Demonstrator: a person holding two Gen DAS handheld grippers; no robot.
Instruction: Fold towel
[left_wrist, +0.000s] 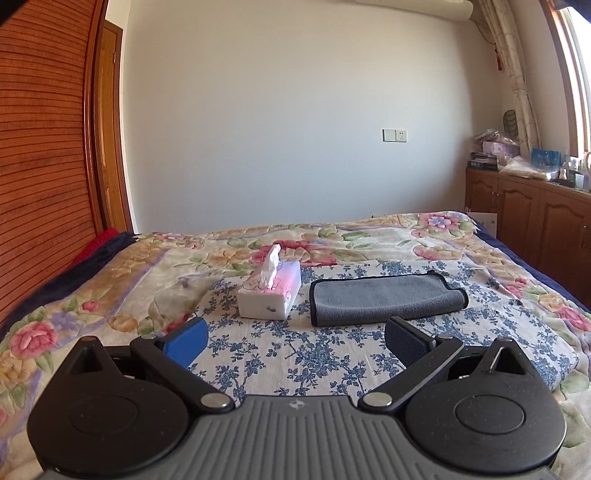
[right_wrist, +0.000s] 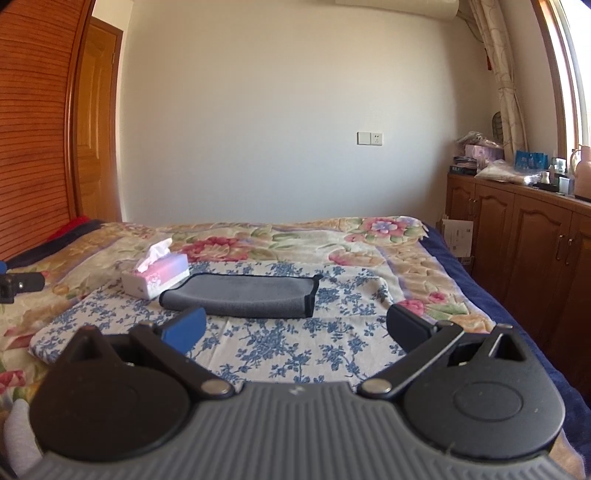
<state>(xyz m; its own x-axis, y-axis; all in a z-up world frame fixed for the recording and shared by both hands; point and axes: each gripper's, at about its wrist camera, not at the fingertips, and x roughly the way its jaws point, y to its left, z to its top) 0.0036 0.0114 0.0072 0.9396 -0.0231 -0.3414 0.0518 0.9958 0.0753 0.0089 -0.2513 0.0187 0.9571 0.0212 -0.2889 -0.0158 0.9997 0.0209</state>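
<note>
A grey towel (left_wrist: 384, 298) with a black hem lies folded into a long flat strip on the blue-flowered cloth (left_wrist: 295, 354) on the bed. It also shows in the right wrist view (right_wrist: 243, 295). My left gripper (left_wrist: 295, 332) is open and empty, held above the cloth a little short of the towel. My right gripper (right_wrist: 295, 326) is open and empty, also short of the towel's near edge. Part of the left gripper (right_wrist: 18, 286) shows at the far left of the right wrist view.
A white and pink tissue box (left_wrist: 269, 293) stands just left of the towel, also in the right wrist view (right_wrist: 157, 278). A floral quilt (left_wrist: 110, 280) covers the bed. Wooden cabinets (right_wrist: 517, 240) with clutter on top line the right wall. A wooden wardrobe (left_wrist: 40, 147) stands at the left.
</note>
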